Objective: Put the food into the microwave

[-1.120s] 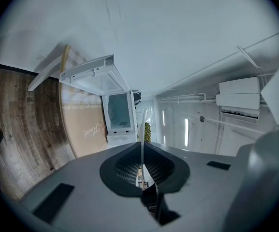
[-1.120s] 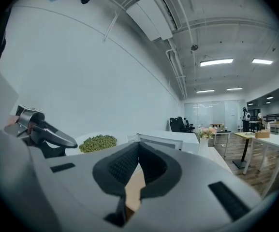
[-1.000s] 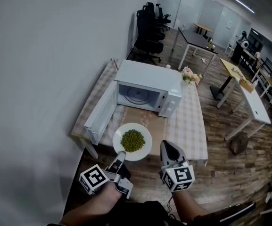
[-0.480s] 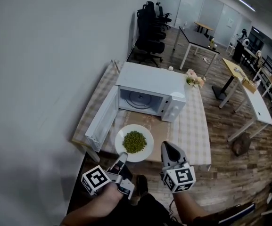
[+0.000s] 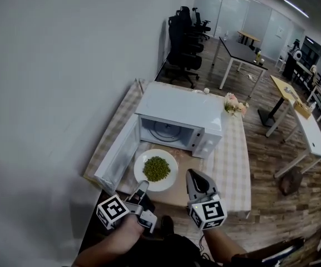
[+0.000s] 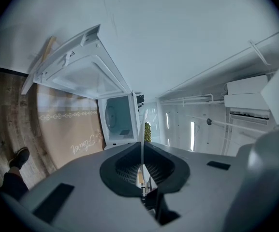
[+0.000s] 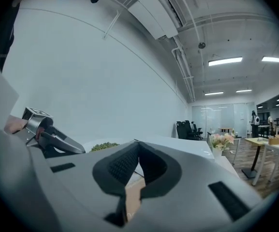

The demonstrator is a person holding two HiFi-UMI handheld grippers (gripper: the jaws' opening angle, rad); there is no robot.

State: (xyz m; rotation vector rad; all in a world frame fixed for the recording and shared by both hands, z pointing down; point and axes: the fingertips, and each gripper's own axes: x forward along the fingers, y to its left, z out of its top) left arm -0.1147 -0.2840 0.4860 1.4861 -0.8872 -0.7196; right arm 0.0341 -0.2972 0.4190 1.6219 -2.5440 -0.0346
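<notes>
A white plate point(image 5: 156, 169) with a heap of green peas point(image 5: 156, 168) hangs level just in front of the white microwave point(image 5: 179, 115). The microwave's door point(image 5: 117, 156) stands swung open to the left, and the cavity point(image 5: 163, 130) with its glass turntable shows. My left gripper point(image 5: 142, 189) is shut on the plate's near rim. In the left gripper view the plate point(image 6: 142, 139) runs edge-on between the jaws of my left gripper point(image 6: 142, 152), with the peas point(image 6: 147, 132) and the cavity point(image 6: 118, 123) beyond. My right gripper point(image 5: 196, 181) is shut and empty, right of the plate; its own view shows its closed tips point(image 7: 137, 143).
The microwave stands on a table with a checked cloth point(image 5: 230, 154) and a brown mat point(image 5: 187, 167). A vase of flowers point(image 5: 233, 104) sits right of the microwave. A grey wall lies to the left; office chairs point(image 5: 186, 35) and desks point(image 5: 243, 52) stand behind.
Both grippers and the plate have moved forward toward the microwave; the plate now hangs over the table's near edge, close to the open cavity.
</notes>
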